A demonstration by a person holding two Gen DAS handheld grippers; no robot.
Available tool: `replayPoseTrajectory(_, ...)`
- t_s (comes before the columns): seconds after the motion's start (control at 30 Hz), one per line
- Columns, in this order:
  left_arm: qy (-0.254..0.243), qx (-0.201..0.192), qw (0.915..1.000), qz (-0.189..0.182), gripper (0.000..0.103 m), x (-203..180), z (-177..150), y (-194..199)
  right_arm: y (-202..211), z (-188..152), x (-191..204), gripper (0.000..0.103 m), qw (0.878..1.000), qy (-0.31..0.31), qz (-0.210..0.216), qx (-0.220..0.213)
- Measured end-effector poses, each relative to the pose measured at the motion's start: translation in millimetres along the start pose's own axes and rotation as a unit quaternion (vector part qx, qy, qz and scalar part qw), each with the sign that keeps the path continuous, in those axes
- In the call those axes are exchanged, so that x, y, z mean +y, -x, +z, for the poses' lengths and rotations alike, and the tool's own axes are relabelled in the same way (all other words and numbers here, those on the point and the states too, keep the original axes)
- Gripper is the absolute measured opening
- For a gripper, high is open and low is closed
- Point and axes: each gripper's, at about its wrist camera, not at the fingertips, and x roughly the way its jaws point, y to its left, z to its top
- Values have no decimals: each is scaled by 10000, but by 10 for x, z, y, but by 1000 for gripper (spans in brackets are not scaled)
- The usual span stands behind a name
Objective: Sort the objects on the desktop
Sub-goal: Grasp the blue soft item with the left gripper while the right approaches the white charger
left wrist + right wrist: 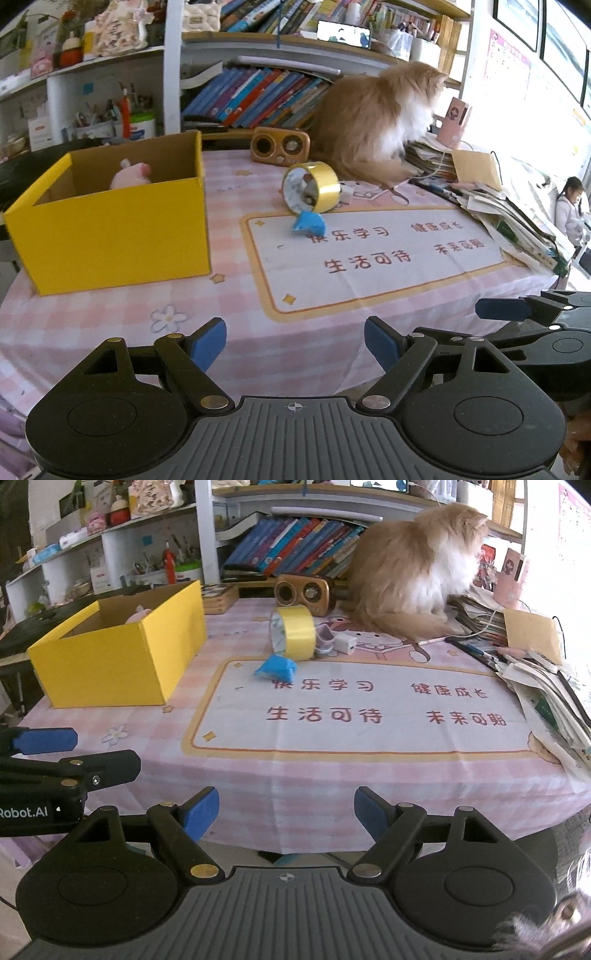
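An open yellow box (110, 225) (118, 653) stands at the table's left with a pink plush toy (131, 175) inside. A roll of yellow tape (312, 186) (293, 633) stands on edge mid-table. A small blue packet (308, 223) (275, 668) lies just in front of it. A white charger cube (346, 643) and a small purple-white item (324, 638) sit right of the tape. My left gripper (295, 341) and right gripper (286, 814) are open and empty, side by side over the table's near edge, well short of the objects.
An orange and white cat (380, 118) (413, 576) sits at the back right. A wooden speaker (280, 144) (303, 592) stands behind the tape. Stacks of papers and pens (535, 672) cover the right side. Bookshelves line the back.
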Motion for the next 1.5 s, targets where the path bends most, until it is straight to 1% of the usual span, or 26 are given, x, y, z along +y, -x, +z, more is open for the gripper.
replayPoseTrajectory(0.17, -56, 46, 10000, -67, 84, -119, 95, -179, -111, 72, -189, 79, 9999, -76, -81, 39)
replayPoseTrajectory(0.4, 6, 84, 9999, -91, 84, -247, 290, -465, -307, 234, -475, 79, 9997, -148, -138, 95)
replayPoseTrajectory(0.73, 272, 93, 9995, 99, 84, -429, 617, -975, -677, 633, -944, 79, 9999, 12, -102, 60)
replayPoseTrajectory(0.83, 306, 106, 9992, 218, 83, -476, 690, -1123, -787, 742, -1081, 79, 10000, 56, -50, 65)
replayPoseTrajectory(1.07, 248, 146, 9972, 686, 83, -522, 858, -1494, -1038, 948, -1317, 79, 9996, 156, 194, 98)
replayPoseTrajectory(1.23, 245, 179, 9954, 907, 82, -523, 972, -1765, -1223, 1070, -1459, 79, 9991, 157, 367, 134)
replayPoseTrajectory(1.3, 237, 237, 9948, 957, 79, -531, 1007, -1879, -1288, 1114, -1500, 79, 9989, 165, 423, 148)
replayPoseTrajectory(1.37, 219, 329, 9945, 971, 71, -542, 1033, -1986, -1361, 1159, -1533, 79, 9986, 180, 469, 167)
replayPoseTrajectory(1.5, 206, 470, 9930, 1066, 68, -541, 1052, -2161, -1483, 1225, -1595, 79, 9981, 216, 539, 227)
